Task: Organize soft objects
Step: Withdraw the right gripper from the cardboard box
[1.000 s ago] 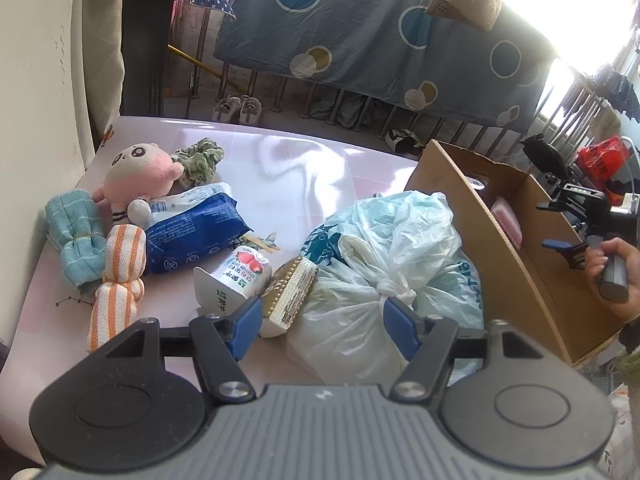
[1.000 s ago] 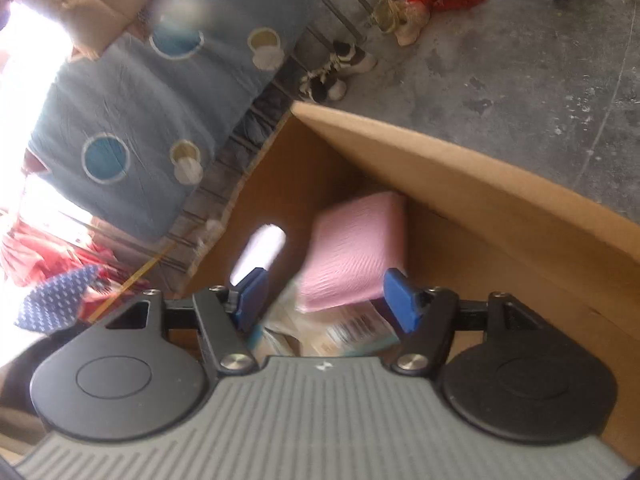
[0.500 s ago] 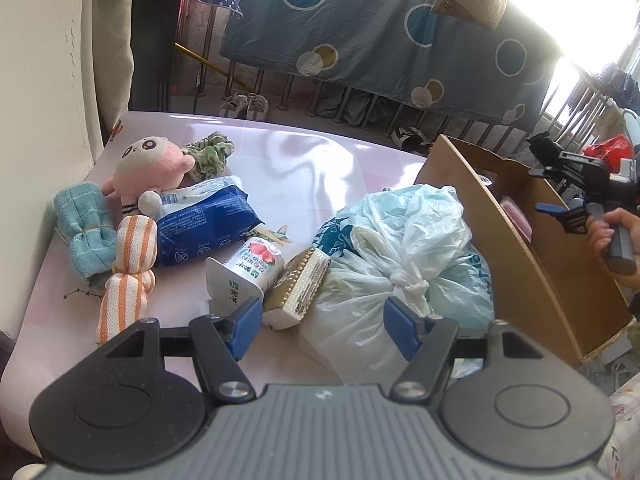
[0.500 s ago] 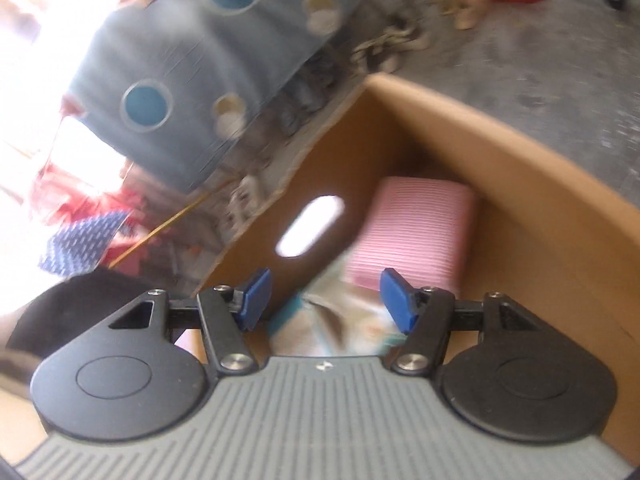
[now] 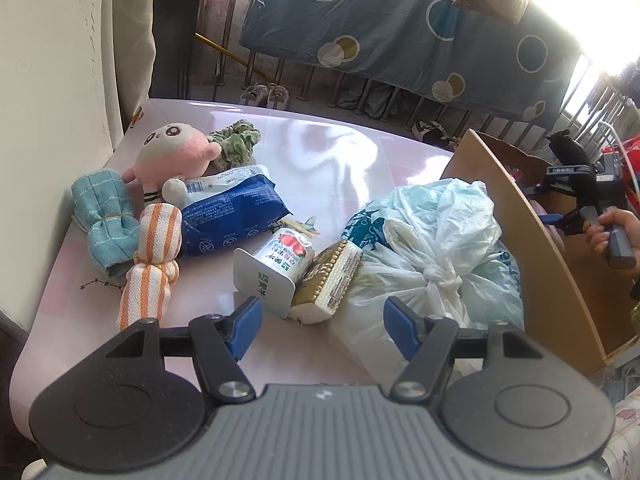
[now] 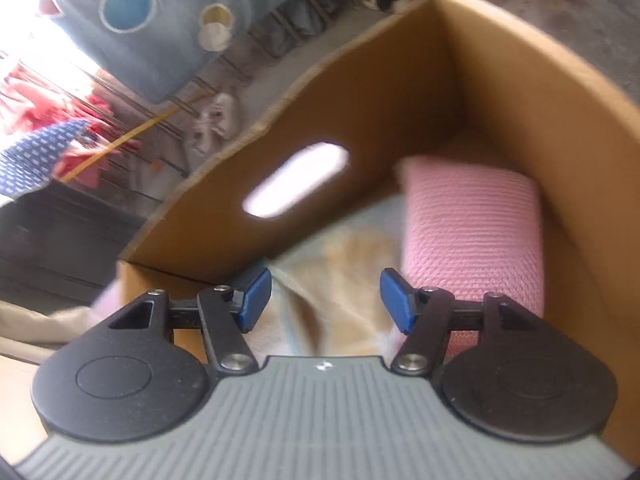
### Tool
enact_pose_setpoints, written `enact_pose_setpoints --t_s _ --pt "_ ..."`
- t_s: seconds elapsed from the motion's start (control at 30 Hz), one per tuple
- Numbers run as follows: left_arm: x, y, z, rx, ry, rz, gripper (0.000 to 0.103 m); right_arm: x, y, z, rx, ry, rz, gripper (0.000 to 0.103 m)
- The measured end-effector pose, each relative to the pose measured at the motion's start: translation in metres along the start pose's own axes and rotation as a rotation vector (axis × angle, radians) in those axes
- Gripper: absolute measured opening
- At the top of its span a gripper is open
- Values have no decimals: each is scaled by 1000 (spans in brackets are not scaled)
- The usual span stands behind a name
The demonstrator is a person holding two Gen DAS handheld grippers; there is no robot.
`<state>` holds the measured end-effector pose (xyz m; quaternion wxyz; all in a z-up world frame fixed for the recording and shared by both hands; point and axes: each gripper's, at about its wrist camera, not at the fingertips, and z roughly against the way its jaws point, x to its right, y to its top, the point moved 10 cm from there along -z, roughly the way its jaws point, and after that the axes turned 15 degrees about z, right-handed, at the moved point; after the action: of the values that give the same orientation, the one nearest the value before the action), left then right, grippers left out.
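Observation:
On the pink table (image 5: pixel 352 160) lie a pink plush toy (image 5: pixel 172 152), a green scrunchie (image 5: pixel 236 144), a teal cloth bundle (image 5: pixel 106 216), an orange striped cloth roll (image 5: pixel 154 256), a blue packet (image 5: pixel 232 208) and a knotted plastic bag (image 5: pixel 428 256). My left gripper (image 5: pixel 322 326) is open and empty, above the table's near edge. My right gripper (image 6: pixel 324 300) is open and empty over the cardboard box (image 6: pixel 520 92), which holds a pink knitted pad (image 6: pixel 476 228) and a blurred pale soft item (image 6: pixel 340 264). The right gripper also shows in the left wrist view (image 5: pixel 560 204) above the box (image 5: pixel 536 248).
A yoghurt cup (image 5: pixel 276 268) and a gold-edged carton (image 5: pixel 330 280) lie on their sides just past my left fingers. A blue spotted sheet (image 5: pixel 400 20) hangs on railings behind the table. A wall (image 5: pixel 52 60) borders the table's left side.
My right gripper has swung and pulled back over the box, so more of the box interior and the handle hole show. My left gripper has drawn back slightly from the table items.

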<state>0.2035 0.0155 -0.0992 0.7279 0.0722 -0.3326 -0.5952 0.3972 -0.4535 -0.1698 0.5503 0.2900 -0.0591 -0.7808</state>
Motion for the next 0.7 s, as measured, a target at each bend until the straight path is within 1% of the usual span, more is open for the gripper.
enact_pose_setpoints --t_s 0.07,0.1,0.2,0.33,0.43,0.57,0.67,0.7 --pt "2 -2 -2 -7 -6 -3 68 12 -9 4 -12 -30 5 60" --pt "2 -3 -3 -9 -8 -3 68 18 -14 5 -21 -29 -2 59" --pt "4 -6 -5 -17 -11 -3 68 26 -24 5 -25 7 -44 59" --pt "5 -7 -1 -12 -11 -9 68 25 -21 1 -7 11 -42 60" --pt "4 -6 3 -6 -10 -6 69 22 -12 -5 -3 21 -35 60" --pt "2 -5 9 5 -3 -9 72 17 -7 5 38 12 -16 61" --pt "1 -7 14 19 5 -21 75 15 -5 24 77 11 -13 61" --pt "1 -8 16 25 7 -28 77 14 -6 32 88 22 -26 61"
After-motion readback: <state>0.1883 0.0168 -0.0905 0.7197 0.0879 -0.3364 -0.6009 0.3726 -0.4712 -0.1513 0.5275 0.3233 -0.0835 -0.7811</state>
